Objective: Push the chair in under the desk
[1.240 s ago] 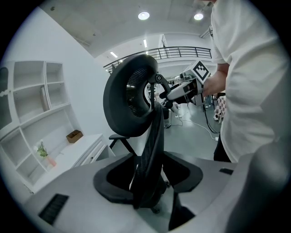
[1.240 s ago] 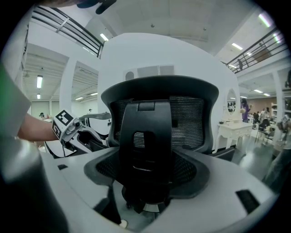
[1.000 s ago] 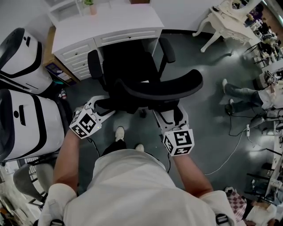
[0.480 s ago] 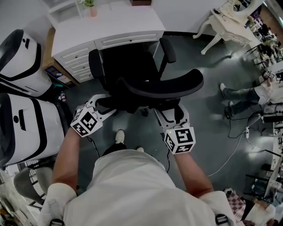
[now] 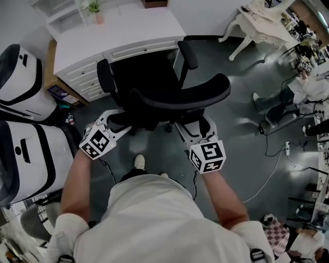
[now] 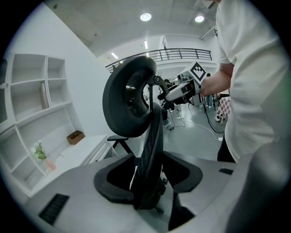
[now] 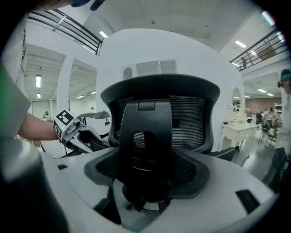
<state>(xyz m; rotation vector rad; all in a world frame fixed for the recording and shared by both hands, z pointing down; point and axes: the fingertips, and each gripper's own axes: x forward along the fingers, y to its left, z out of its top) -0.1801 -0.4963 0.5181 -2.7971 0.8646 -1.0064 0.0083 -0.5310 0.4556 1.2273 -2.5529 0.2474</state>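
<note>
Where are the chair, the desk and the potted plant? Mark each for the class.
chair (image 5: 180, 97): head view, on the curved backrest top.
desk (image 5: 123, 33): head view, on the bare white top.
potted plant (image 5: 93, 6): head view, on its green leaves.

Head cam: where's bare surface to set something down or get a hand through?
Desk top is bare between the plant and the brown box. Grey floor right of the chair is open. Crowded: the left, where white pods stand close beside chair and desk.

Held out ahead, left tongs (image 5: 120, 121) and right tongs (image 5: 193, 126) both grip tight, angled slightly downward.
</note>
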